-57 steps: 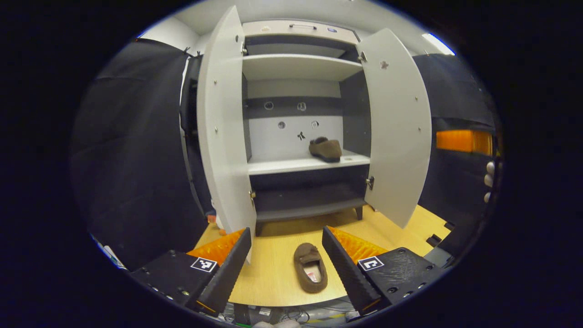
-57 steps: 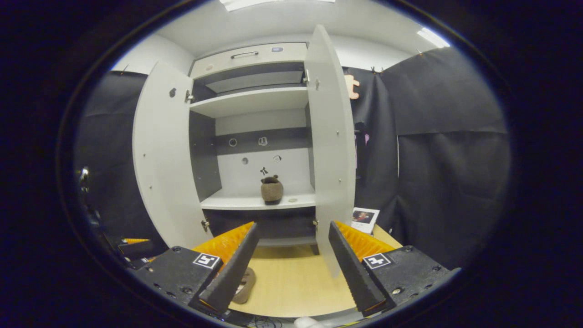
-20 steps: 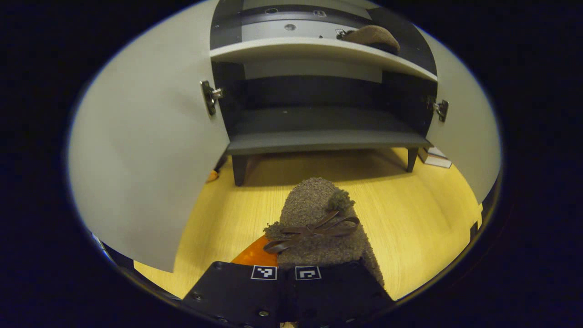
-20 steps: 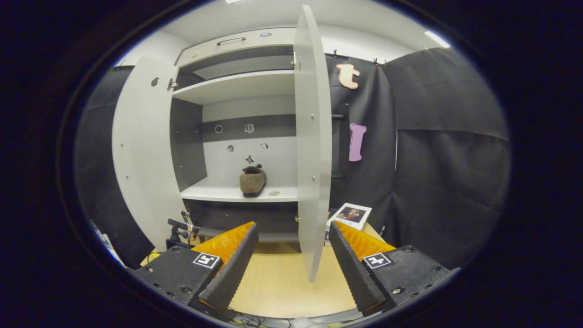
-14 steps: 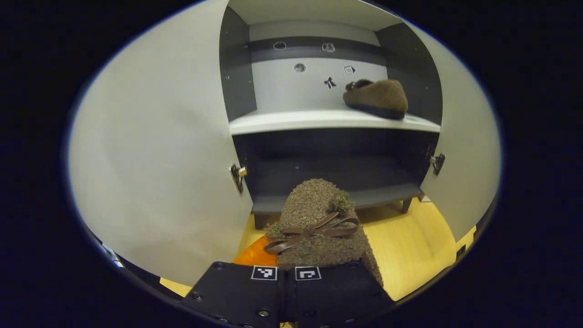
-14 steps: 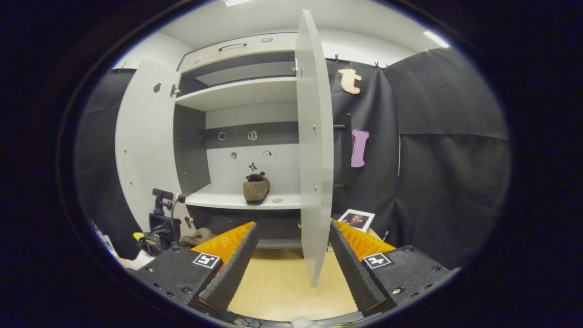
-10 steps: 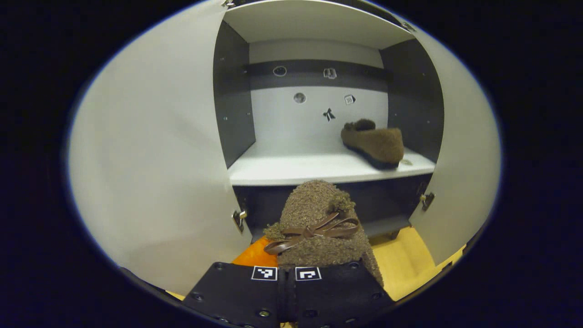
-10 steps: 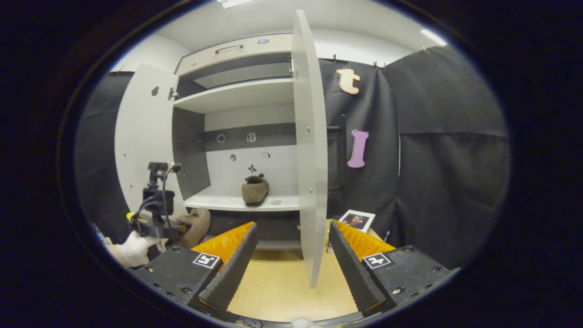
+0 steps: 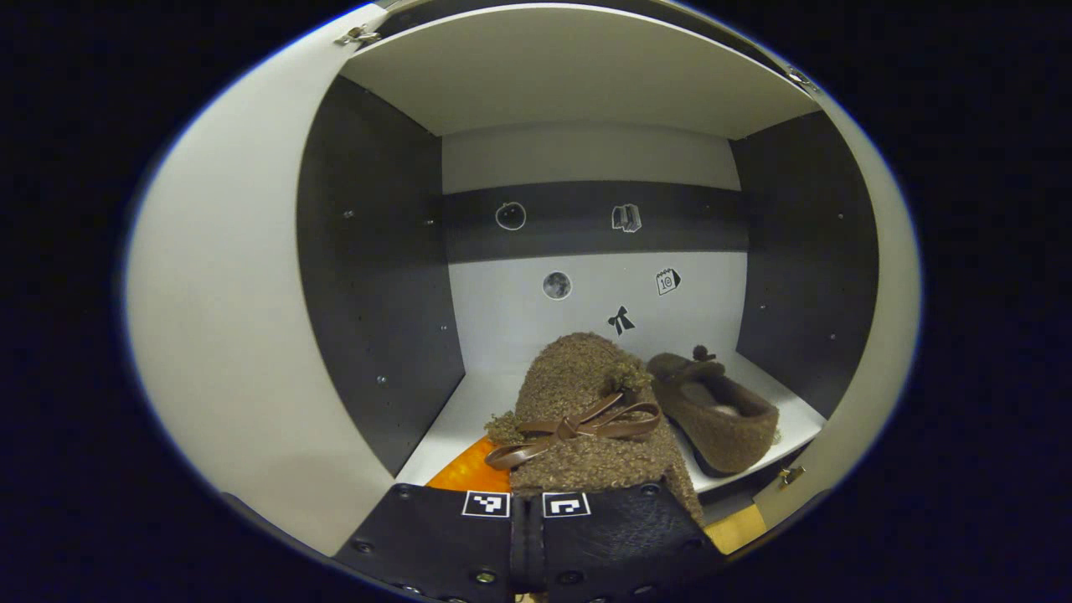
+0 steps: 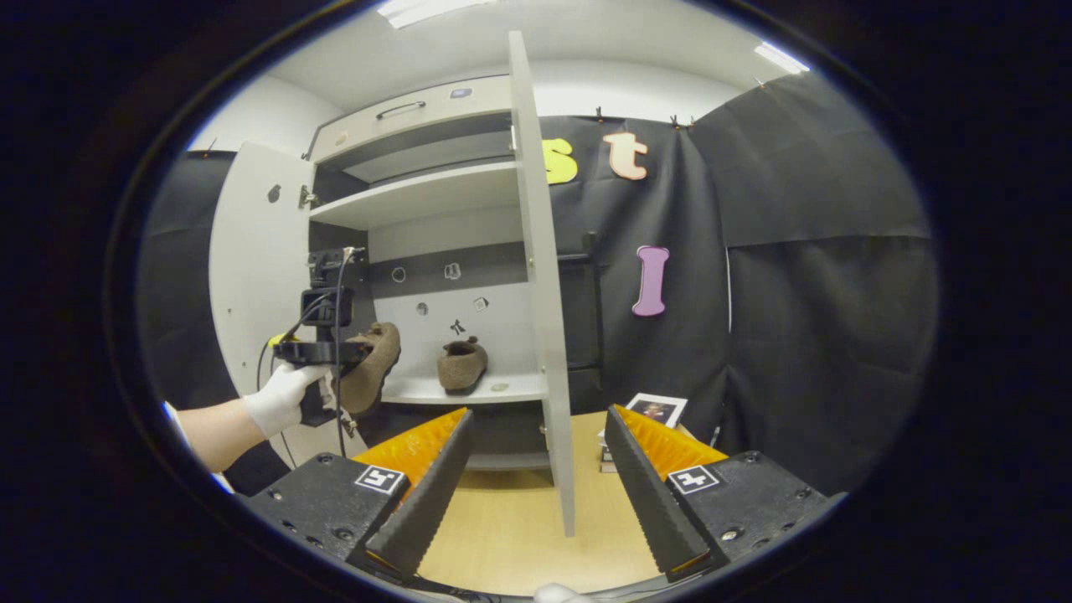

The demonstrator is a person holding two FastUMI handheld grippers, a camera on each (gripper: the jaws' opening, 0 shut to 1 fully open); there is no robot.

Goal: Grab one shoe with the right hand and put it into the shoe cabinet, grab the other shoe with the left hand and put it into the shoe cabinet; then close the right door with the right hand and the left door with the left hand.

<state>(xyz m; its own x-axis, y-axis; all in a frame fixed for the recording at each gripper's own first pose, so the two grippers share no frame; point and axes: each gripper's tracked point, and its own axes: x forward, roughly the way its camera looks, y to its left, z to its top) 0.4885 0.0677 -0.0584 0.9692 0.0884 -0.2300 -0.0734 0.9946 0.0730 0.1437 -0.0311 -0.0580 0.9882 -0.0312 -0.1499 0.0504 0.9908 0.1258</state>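
Shoe clamped in left tongs; right tongs gape empty.

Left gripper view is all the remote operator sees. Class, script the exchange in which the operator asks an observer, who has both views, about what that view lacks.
Operator: A shoe is gripped here. Is the right gripper carrying anything?
Observer: No. The right gripper is open, with nothing between its fingers.
Operator: How does the right door stand from that side?
Observer: The right door is swung wide open and shows edge-on just ahead of that gripper.
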